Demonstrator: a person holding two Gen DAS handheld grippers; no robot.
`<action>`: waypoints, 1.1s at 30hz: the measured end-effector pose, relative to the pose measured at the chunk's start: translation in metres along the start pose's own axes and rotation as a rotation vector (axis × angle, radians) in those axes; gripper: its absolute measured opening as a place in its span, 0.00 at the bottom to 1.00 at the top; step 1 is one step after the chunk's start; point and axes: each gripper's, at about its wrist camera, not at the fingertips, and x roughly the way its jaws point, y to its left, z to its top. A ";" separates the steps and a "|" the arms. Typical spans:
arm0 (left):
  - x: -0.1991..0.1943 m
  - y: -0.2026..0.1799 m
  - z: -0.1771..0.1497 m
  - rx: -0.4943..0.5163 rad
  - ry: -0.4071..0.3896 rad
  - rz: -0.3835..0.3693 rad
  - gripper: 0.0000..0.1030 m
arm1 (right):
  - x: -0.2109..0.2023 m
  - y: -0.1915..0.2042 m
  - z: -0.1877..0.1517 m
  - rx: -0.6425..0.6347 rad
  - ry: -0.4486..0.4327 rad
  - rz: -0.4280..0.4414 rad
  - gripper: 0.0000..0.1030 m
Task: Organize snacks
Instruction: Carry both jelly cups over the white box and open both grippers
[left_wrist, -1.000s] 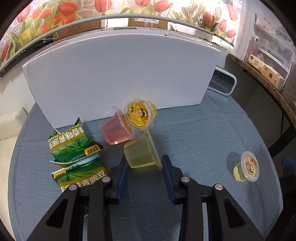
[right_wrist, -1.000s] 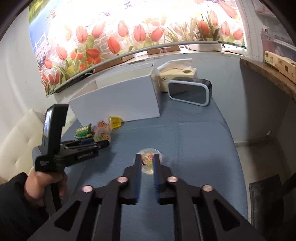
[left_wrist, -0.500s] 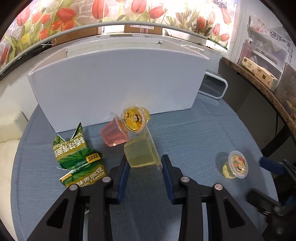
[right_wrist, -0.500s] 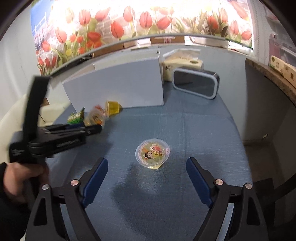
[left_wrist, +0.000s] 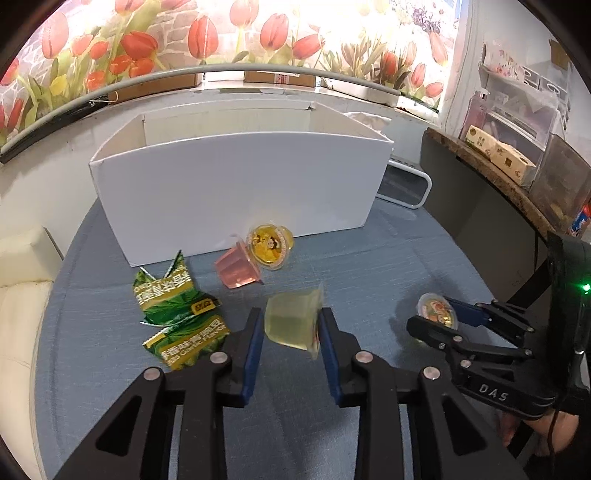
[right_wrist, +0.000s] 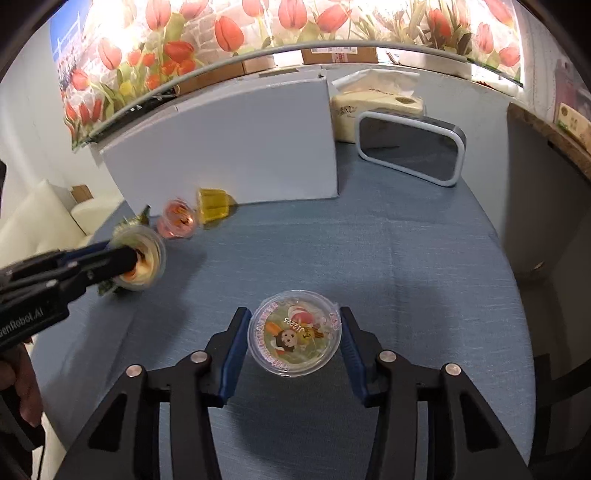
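Observation:
My left gripper (left_wrist: 290, 328) is closing and its pads press on a pale yellow-green jelly cup (left_wrist: 291, 319), held on its side above the blue table (left_wrist: 369, 273). A pink jelly cup (left_wrist: 238, 271) and a yellow jelly cup (left_wrist: 269, 245) lie by the open white box (left_wrist: 236, 192). Two green snack packets (left_wrist: 173, 291) lie to their left. My right gripper (right_wrist: 294, 332) is closing around a lone jelly cup (right_wrist: 295, 334) that stands lid up on the table. Its pads meet the rim on both sides.
A dark screen in a white frame (right_wrist: 410, 151) and a tissue box (right_wrist: 373, 107) stand behind the white box at the right. A shelf with small cartons (left_wrist: 498, 155) runs along the right wall. A cream cushion (left_wrist: 22, 295) borders the table's left edge.
My left gripper rose with the pale cup, away from the pink and yellow cups. My right gripper spread wide, came down over the lone cup and narrowed onto its rim.

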 end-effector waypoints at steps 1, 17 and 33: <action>0.001 0.001 -0.001 0.006 0.004 -0.002 0.32 | 0.000 0.001 0.000 -0.002 0.000 0.002 0.50; -0.021 -0.006 -0.001 0.014 -0.031 -0.023 0.32 | -0.031 0.015 0.007 -0.022 -0.075 0.030 0.50; -0.091 0.033 0.097 -0.030 -0.239 0.035 0.32 | -0.061 0.063 0.122 -0.126 -0.258 0.058 0.50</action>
